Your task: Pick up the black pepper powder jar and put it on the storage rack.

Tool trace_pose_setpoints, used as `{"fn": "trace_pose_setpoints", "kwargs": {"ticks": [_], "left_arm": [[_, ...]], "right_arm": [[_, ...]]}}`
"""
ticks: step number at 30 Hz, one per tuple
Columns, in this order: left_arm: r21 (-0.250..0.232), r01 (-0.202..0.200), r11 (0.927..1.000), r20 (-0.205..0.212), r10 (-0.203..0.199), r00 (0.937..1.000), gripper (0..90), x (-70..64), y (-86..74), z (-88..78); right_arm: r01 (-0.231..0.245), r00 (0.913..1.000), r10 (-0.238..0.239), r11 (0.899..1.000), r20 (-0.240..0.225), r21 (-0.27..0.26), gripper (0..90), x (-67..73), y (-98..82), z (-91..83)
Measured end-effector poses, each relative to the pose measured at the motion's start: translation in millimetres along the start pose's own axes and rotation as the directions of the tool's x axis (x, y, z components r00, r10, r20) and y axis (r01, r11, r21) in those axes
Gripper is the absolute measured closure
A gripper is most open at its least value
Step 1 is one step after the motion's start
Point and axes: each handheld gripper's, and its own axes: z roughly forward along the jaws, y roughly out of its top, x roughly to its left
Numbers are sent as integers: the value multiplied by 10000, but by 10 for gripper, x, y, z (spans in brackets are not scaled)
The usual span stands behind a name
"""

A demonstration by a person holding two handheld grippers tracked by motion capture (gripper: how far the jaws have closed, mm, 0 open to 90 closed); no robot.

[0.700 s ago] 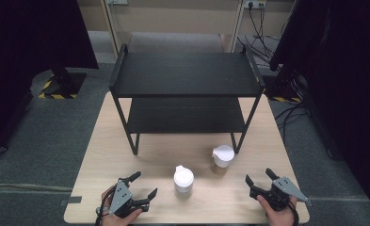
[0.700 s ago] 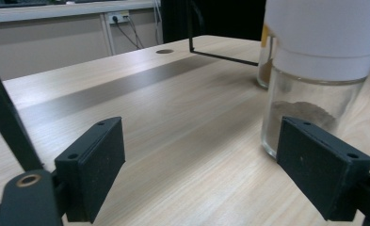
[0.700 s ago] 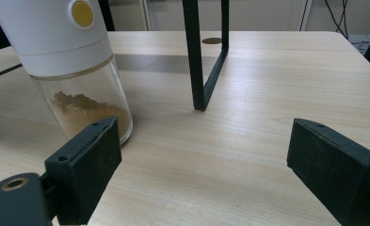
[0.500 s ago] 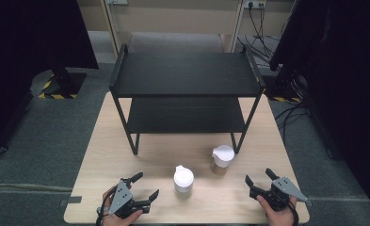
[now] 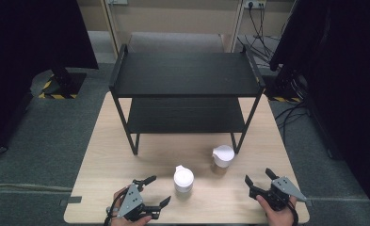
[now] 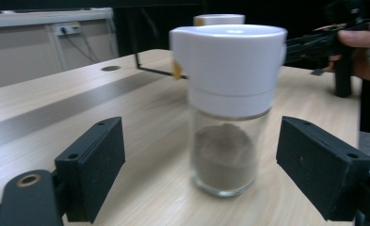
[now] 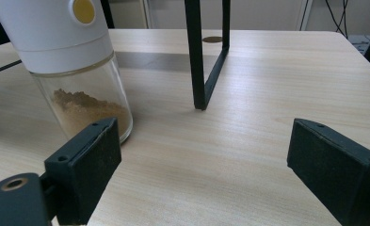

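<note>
Two spice jars stand on the table [image 5: 102, 155] in front of the black shelf [image 5: 185, 75]. The near jar [image 5: 183, 179] sits close to the table's front edge, a white cap over a glass body with brownish powder at the bottom. The far jar [image 5: 222, 156] stands at about 1 o'clock from it, just beside the shelf's right front leg.

Our left gripper [image 5: 150, 192] is released, nothing between the pads. The near jar lies at about 2 o'clock from it, close but apart. In the left gripper view that jar [image 6: 227, 108] stands upright, roughly centred in the gap, still ahead of the pads.

Our right gripper [image 5: 259, 176] also hangs wide and empty. The far jar is at about 11 o'clock from it; in the right gripper view this jar [image 7: 69, 61] sits off to the left, outside the line of the jaws.

We judge the left hand better placed: its jar is lined up, long axis vertical, needing a short straight push forward before closing on the glass or cap.
</note>
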Motion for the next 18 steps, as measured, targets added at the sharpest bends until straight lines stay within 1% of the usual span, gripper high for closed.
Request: {"fn": "trace_pose_setpoints", "kwargs": {"ticks": [4, 5, 6, 8, 9, 11, 12, 13, 15, 18], "left_arm": [[143, -145, 9998, 363, 140, 9992, 160, -3, 73, 120], [236, -207, 9995, 402, 197, 9990, 161, -5, 92, 144], [236, -207, 9995, 402, 197, 9990, 162, -5, 92, 144], [313, -185, 9993, 478, 170, 9987, 163, -4, 107, 194], [405, -225, 9989, 526, 203, 9984, 164, -4, 122, 251], [474, -238, 9986, 636, 207, 9978, 165, 3, 131, 310], [474, -238, 9986, 636, 207, 9978, 171, 3, 131, 310], [522, -228, 9984, 720, 190, 9972, 174, 7, 134, 365], [601, -288, 9978, 739, 243, 9970, 176, 4, 143, 411], [682, -259, 9973, 789, 205, 9967, 184, 1, 144, 467]], "right_arm": [[16, 10000, -16, 10000, 14, 20, 106, 4, 4, 3], [22, 10000, -22, 10000, 8, 27, 106, 3, 5, 3], [22, 10000, -22, 10000, 8, 27, 106, 3, 5, 3], [17, 10000, -17, 10000, 16, 22, 106, 4, 4, 2], [10, 10000, -10, 10000, 17, 30, 105, 4, 6, 4], [5, 10000, -5, 10000, 18, 42, 105, 4, 8, 5], [5, 10000, -5, 10000, 18, 42, 105, 4, 8, 5], [30, 10000, -30, 10000, 18, 43, 105, 6, 8, 6], [52, 10000, -52, 10000, 17, 35, 105, 7, 6, 5], [13, 10000, -13, 10000, 5, 46, 105, 2, 8, 6]]}}
